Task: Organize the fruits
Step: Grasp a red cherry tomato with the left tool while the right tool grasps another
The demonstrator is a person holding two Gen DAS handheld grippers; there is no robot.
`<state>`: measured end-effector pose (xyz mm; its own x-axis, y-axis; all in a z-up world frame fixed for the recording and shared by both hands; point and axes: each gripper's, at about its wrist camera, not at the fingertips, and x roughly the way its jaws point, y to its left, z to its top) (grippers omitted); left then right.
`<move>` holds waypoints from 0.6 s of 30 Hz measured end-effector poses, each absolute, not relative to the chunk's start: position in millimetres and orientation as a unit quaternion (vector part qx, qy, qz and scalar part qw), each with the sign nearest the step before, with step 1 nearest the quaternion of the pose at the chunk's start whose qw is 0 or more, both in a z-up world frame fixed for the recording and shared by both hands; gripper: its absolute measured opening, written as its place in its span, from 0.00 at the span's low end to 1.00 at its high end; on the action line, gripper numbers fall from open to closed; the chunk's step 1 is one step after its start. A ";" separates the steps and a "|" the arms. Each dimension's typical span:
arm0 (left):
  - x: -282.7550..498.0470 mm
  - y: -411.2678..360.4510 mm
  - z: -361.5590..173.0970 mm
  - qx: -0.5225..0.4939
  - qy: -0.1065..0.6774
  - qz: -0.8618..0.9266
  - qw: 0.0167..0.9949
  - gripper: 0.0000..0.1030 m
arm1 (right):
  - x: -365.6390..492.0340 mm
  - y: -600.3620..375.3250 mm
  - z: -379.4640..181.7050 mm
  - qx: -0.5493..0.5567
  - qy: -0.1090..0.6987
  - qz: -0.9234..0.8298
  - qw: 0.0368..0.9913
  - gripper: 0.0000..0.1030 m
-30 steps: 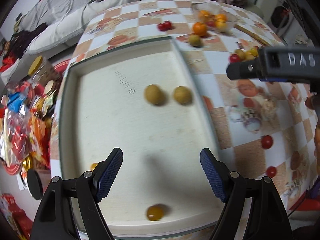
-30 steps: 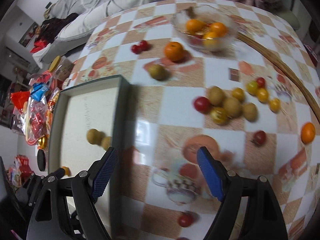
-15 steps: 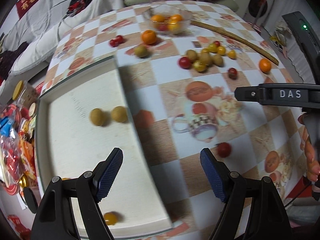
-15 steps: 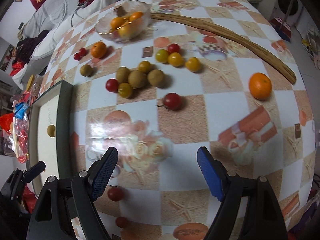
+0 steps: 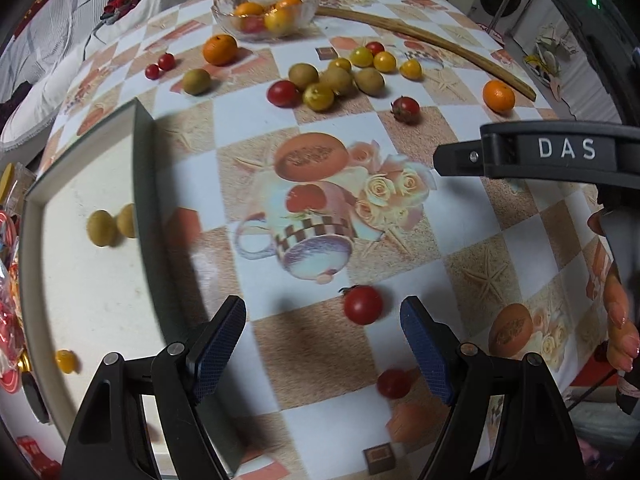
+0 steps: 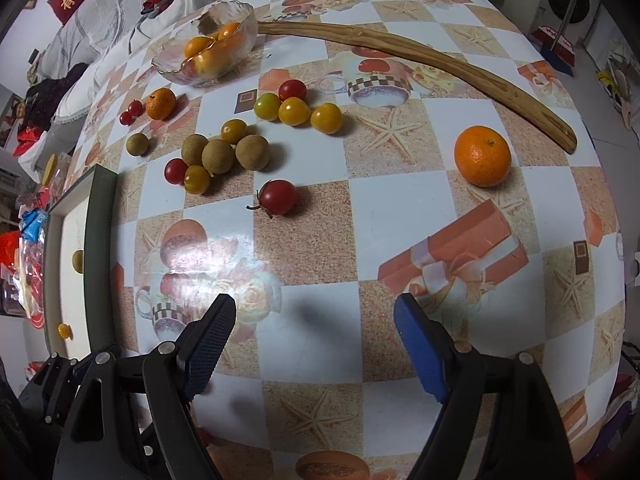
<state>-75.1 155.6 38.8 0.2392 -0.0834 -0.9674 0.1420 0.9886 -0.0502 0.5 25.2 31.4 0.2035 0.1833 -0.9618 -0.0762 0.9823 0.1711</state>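
since a second ago the left claw (image 5: 322,338) has swung off the tray (image 5: 144,168) toward the open desk (image 5: 460,236), and its view now takes in most of the scattered fruit. in the left wrist view the claw is spread wide and holds nothing; a red cherry tomato (image 5: 362,304) lies on the desk just ahead, between the finger lines and nearer the right pad, and a second red tomato (image 5: 393,383) sits close beside that pad. two brownish-green fruits (image 5: 102,227) and one small yellow tomato (image 5: 65,361) lie in the tray at left. the right claw (image 5: 456,158) shows side-on at the right edge. in the right wrist view the right claw (image 6: 314,338) is also wide and empty above bare desk. ahead of it lie a stemmed red tomato (image 6: 277,197), a cluster of brown fruits (image 6: 224,154) with yellow and red tomatoes, an orange (image 6: 483,155) well apart at right, a glass bowl (image 6: 172,62) of oranges, and a wooden stick (image 6: 440,62).
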 end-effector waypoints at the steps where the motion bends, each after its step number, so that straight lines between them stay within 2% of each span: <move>1: -74.5 154.1 36.8 0.024 0.613 -0.070 0.786 0.78 | 2.4 25.7 30.5 0.039 0.625 0.085 0.775 0.82; 15: -67.1 138.5 17.4 0.020 0.624 -0.033 0.780 0.78 | 43.6 55.2 17.0 -0.020 0.607 0.121 0.785 0.81; 18: -67.7 135.9 18.6 0.014 0.626 -0.033 0.779 0.73 | 46.9 65.9 16.9 -0.047 0.600 0.126 0.789 0.73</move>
